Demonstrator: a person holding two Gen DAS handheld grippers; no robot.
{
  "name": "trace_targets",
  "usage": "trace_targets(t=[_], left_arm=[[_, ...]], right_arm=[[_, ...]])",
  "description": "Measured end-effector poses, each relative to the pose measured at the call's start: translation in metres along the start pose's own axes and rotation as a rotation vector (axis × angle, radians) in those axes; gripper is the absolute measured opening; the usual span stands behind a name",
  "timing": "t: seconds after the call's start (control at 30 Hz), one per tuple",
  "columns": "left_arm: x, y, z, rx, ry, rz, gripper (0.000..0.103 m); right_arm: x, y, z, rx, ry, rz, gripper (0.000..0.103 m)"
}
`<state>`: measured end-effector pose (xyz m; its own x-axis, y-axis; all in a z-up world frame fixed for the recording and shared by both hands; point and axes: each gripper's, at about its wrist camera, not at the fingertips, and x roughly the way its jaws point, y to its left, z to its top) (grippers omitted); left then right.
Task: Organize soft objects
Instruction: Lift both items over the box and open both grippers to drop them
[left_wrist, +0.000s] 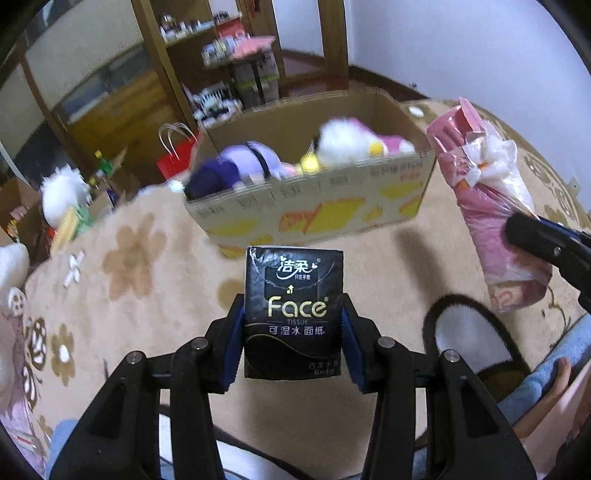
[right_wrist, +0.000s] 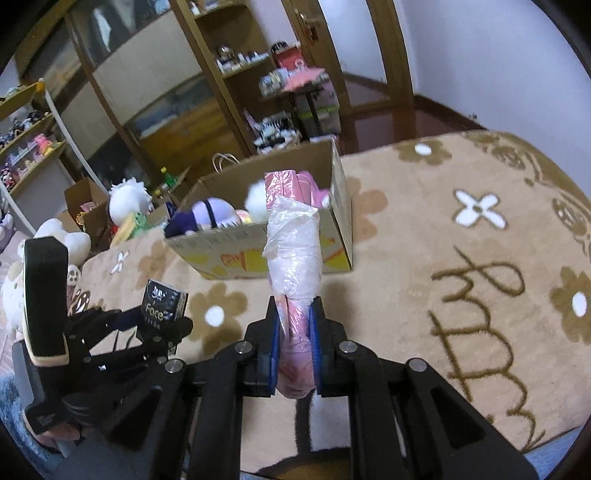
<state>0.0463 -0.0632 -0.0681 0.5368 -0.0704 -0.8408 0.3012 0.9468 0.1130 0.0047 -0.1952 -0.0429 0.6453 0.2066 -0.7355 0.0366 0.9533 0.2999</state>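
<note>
My left gripper (left_wrist: 293, 325) is shut on a black "Face" tissue pack (left_wrist: 293, 295) and holds it upright above the beige flower rug; it also shows in the right wrist view (right_wrist: 162, 308). My right gripper (right_wrist: 294, 325) is shut on a pink plastic tissue pack (right_wrist: 293, 258), which also shows at the right of the left wrist view (left_wrist: 495, 206). Ahead stands an open cardboard box (left_wrist: 314, 206) holding a purple plush (left_wrist: 236, 166) and a white and pink plush (left_wrist: 354, 142). The box is also in the right wrist view (right_wrist: 341, 206).
The beige rug (right_wrist: 443, 240) spreads right of the box. White plush toys (right_wrist: 129, 199), small boxes and a red paper bag (left_wrist: 173, 162) crowd the floor at left. Wooden shelves (right_wrist: 229, 74) stand behind. A black and white slipper (left_wrist: 469, 339) lies near right.
</note>
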Motion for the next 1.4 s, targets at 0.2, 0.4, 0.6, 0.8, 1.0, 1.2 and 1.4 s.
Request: trace_targets(t=[0.2,0.4,0.6,0.8,1.0,1.2,1.4], left_arm=[[-0.027,0.007,0.018,-0.008,-0.127,0.018,0.045],[-0.038,0.016,0.041,-0.025,-0.212,0.04,0.045],[-0.041,0.021,0.066,-0.011,-0.289,0.069,0.045],[-0.034,0.026,0.086,-0.01,-0.335,0.089,0.045],[-0.023,0.031,0.101,-0.002,-0.374,0.109,0.045],[-0.01,0.033,0.114,0.005,-0.386,0.108,0.045],[0.005,0.027,0.118,0.017,-0.376,0.107,0.046]], right_arm=[[-0.014,0.015,0.012,-0.044,-0.078,0.003,0.015],[-0.016,0.024,0.026,-0.086,-0.141,-0.003,0.015],[-0.013,0.029,0.04,-0.107,-0.182,-0.014,0.015],[0.005,0.029,0.056,-0.123,-0.185,-0.009,0.015],[0.021,0.032,0.07,-0.144,-0.183,-0.019,0.015],[0.041,0.035,0.087,-0.163,-0.195,-0.022,0.015],[0.059,0.032,0.091,-0.156,-0.175,-0.016,0.015]])
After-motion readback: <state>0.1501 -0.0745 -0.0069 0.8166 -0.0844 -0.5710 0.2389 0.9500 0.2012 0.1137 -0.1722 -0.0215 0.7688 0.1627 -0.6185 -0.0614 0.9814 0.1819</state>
